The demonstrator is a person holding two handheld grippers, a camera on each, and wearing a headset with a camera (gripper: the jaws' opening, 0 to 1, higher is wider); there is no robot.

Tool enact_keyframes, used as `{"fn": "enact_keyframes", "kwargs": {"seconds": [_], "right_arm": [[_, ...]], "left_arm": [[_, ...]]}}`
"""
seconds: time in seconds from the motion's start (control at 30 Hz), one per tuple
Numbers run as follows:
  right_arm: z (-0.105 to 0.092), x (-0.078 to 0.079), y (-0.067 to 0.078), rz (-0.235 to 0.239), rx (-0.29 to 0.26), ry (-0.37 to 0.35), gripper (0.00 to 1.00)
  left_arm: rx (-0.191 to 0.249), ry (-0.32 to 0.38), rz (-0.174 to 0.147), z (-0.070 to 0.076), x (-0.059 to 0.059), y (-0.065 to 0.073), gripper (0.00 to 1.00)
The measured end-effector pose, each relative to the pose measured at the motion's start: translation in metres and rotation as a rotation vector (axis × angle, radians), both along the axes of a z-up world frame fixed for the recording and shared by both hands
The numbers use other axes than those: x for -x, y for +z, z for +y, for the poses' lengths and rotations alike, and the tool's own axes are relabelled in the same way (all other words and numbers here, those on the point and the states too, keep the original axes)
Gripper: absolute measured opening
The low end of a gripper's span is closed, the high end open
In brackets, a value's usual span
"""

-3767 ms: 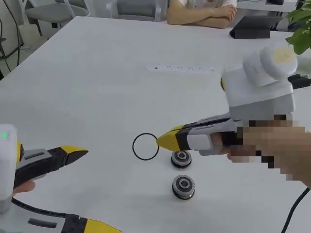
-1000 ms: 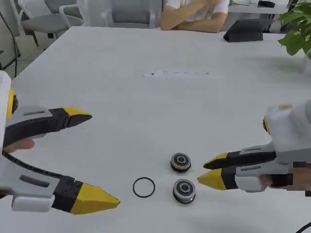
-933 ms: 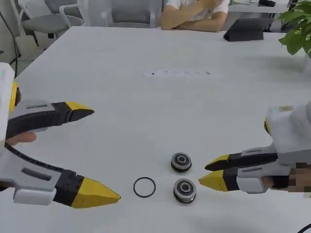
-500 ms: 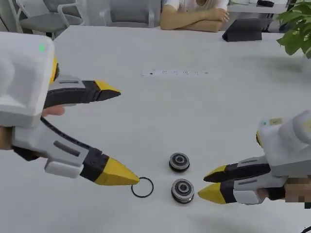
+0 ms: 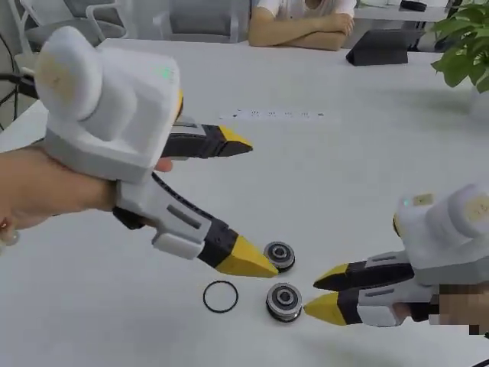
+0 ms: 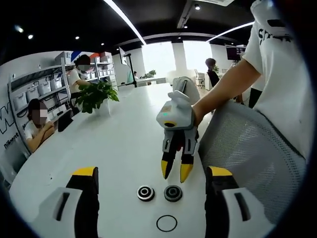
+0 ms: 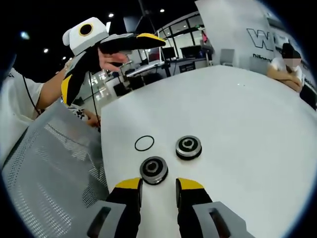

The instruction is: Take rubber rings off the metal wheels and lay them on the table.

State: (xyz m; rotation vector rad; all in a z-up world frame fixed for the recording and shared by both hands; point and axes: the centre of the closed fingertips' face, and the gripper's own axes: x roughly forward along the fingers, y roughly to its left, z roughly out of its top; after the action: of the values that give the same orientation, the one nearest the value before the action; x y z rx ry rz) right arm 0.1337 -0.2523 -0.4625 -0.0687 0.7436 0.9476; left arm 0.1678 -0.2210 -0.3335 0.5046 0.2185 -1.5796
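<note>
Two small metal wheels sit on the white table (image 5: 344,168): a far wheel (image 5: 280,254) and a near wheel (image 5: 284,300) with a dark rim. A loose black rubber ring (image 5: 221,297) lies flat just left of them. My left gripper (image 5: 256,206) hangs wide open above them, its lower yellow tip just over the far wheel's left edge. In its own view the wheels (image 6: 145,193) (image 6: 173,193) and ring (image 6: 166,223) lie between the jaws. My right gripper (image 5: 319,294) is open, tips just right of the near wheel (image 7: 154,169), holding nothing.
A white strip (image 5: 279,115) lies mid-table. A person's folded arms (image 5: 306,29) rest at the far edge, beside a dark case (image 5: 384,47). A potted plant (image 5: 462,53) stands far right. A mesh chair back (image 7: 54,163) is beside the table.
My left gripper has swung in from the left and risen over the wheels, staying wide open. The right gripper, which laid the ring down earlier, holds near the near wheel.
</note>
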Motion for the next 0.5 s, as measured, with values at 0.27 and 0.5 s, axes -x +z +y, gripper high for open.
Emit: {"fn": "enact_keyframes", "kwargs": {"seconds": [0.27,0.5], "right_arm": [[0.002,0.002,-0.007,-0.004,0.028,0.02,0.24],[0.005,0.004,-0.013,-0.008,0.053,0.041,0.23]], "left_arm": [[0.055,0.004,0.025,-0.019,0.005,-0.023,0.73],[0.088,0.04,0.071,-0.017,0.006,-0.051,0.52]]}}
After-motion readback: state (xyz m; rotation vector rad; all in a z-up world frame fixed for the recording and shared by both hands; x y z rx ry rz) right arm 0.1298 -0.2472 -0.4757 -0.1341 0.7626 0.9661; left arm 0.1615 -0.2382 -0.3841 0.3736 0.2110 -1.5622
